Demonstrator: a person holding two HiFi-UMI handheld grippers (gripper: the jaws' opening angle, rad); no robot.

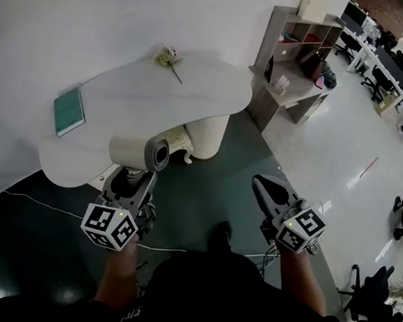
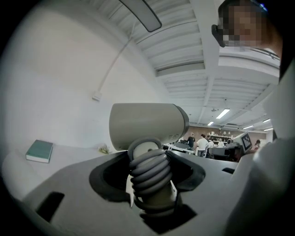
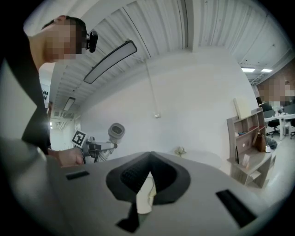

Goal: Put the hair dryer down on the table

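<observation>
The hair dryer (image 1: 140, 152) has a beige barrel and a grey cord coiled round its handle (image 2: 148, 173). My left gripper (image 1: 131, 184) is shut on that handle and holds the dryer upright, at the near edge of the white table (image 1: 159, 92). In the left gripper view the barrel (image 2: 147, 125) stands above the jaws. My right gripper (image 1: 267, 191) hangs over the floor to the right, shut and with nothing in it. From the right gripper view the dryer (image 3: 115, 131) shows far to the left.
A green book (image 1: 68, 111) lies at the table's left, and a small flower sprig (image 1: 168, 58) at its far side. A ribbed white pedestal (image 1: 206, 134) stands under the table. A wooden shelf unit (image 1: 296, 58) is at the back right. A thin cable (image 1: 41, 204) crosses the dark floor.
</observation>
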